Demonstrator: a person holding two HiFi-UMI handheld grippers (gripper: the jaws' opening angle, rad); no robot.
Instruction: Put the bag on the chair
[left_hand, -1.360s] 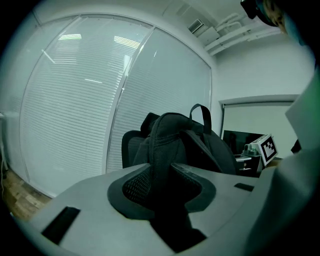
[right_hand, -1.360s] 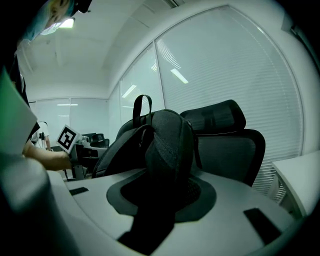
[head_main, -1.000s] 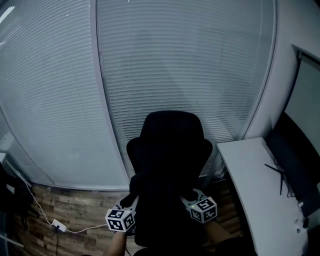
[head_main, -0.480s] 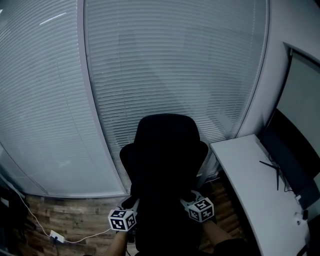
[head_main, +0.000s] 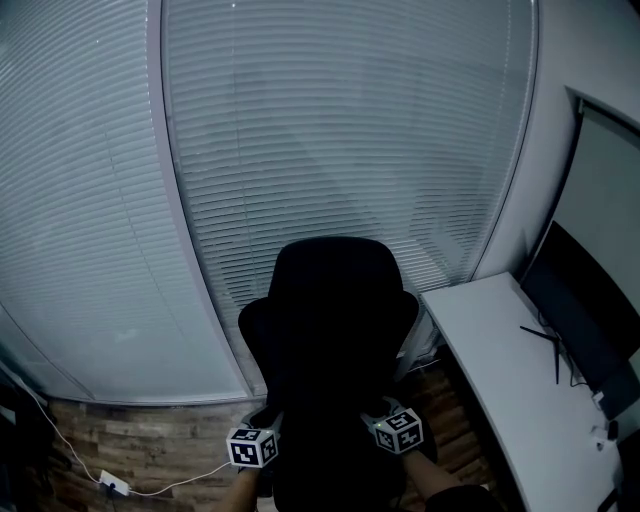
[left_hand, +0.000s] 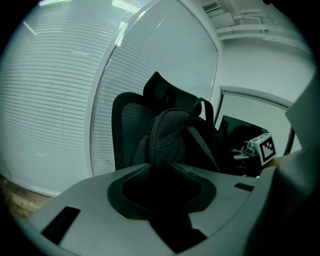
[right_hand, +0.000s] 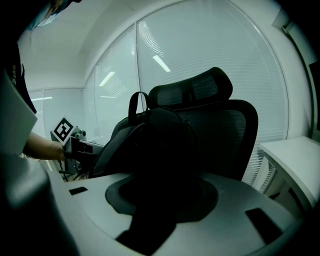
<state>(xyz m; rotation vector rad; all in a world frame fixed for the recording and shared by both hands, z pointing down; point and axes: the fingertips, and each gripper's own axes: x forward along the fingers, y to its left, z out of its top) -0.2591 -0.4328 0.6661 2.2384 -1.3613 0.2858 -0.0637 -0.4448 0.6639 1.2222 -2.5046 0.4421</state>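
Step in hand, by judgement: setting bag (left_hand: 172, 137) onto chair (head_main: 335, 285), late in task. Bag stood upright against chair back, top handle up, between both grippers; contact with seat not visible. Left gripper (left_hand: 167, 187) was clamped on bag's side fabric; right gripper (right_hand: 152, 205) was closed on dark fabric of opposite side. Both were held low, facing each other across bag, forearms reaching forward. Next move likely called for: settle weight on seat, part both jaws, withdraw without tipping bag.
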